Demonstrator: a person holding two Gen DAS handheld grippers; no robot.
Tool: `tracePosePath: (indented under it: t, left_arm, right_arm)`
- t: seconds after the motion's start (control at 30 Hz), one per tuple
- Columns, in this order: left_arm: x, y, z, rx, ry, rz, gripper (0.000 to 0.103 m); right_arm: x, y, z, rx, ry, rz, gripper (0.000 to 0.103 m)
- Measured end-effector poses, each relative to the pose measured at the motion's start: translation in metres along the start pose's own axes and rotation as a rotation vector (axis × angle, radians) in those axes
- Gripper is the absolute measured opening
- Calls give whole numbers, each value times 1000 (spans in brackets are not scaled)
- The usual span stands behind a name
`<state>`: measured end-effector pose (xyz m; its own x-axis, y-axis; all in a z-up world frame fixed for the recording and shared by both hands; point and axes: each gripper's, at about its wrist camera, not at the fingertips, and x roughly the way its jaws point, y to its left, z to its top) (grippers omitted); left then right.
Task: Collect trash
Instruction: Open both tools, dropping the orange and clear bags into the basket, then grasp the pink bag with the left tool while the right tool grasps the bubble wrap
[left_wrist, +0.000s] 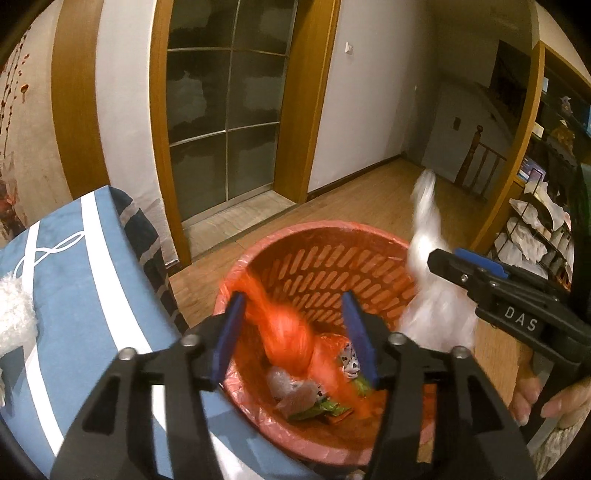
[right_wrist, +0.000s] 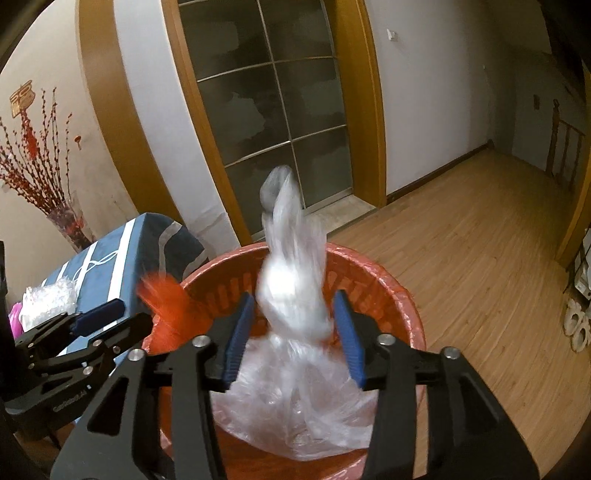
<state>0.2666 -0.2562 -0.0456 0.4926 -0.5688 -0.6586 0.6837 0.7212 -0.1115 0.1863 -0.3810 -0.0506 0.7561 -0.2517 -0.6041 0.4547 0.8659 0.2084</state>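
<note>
Landmark: red slotted trash basket (left_wrist: 325, 266), standing on the wooden floor (right_wrist: 461, 236), its rim wrapped in a thin red bag liner (left_wrist: 236, 376).

Inside the basket: crumpled wrappers and scraps (left_wrist: 314, 398) at the bottom, seen in the left wrist view.

Above the basket's near-left rim: left tongs (left_wrist: 295, 332), jaws spread, blue pads clear of the twisted orange bag tail (left_wrist: 288, 332) that stands blurred between them. No pad presses on it.

Over the basket's right side: right tongs (right_wrist: 291, 328), jaws spread likewise, with a twisted clear plastic bag (right_wrist: 291, 280) rising between the pads and billowing out below them over the basket's mouth. The pads do not pinch it. The bag's tip reaches well above the rim.

Left of the basket, touching or just beside it: a piece of furniture under a blue cloth with white stripes (left_wrist: 85, 280), carrying a wad of clear plastic (right_wrist: 51, 299).

Behind the basket: a wood-framed glass door (right_wrist: 273, 103).

Right of the basket, at the picture's edge: a person's hand (left_wrist: 535, 391) on the right tongs' handle.
</note>
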Motion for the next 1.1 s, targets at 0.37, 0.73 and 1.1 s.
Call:
tracePosePath:
  t: [0.37, 0.73, 1.1]
  left_arm:
    - [-22, 15, -10, -23, -7, 89, 75]
    - [-97, 73, -36, -113, -50, 244, 84]
    - [-190, 176, -64, -283, -116, 495, 84]
  right_arm:
    - [-12, 1, 1, -11, -15, -22, 63]
    - [-26, 62, -1, -128, -27, 52, 67]
    - [-27, 136, -13, -242, 0, 159, 67]
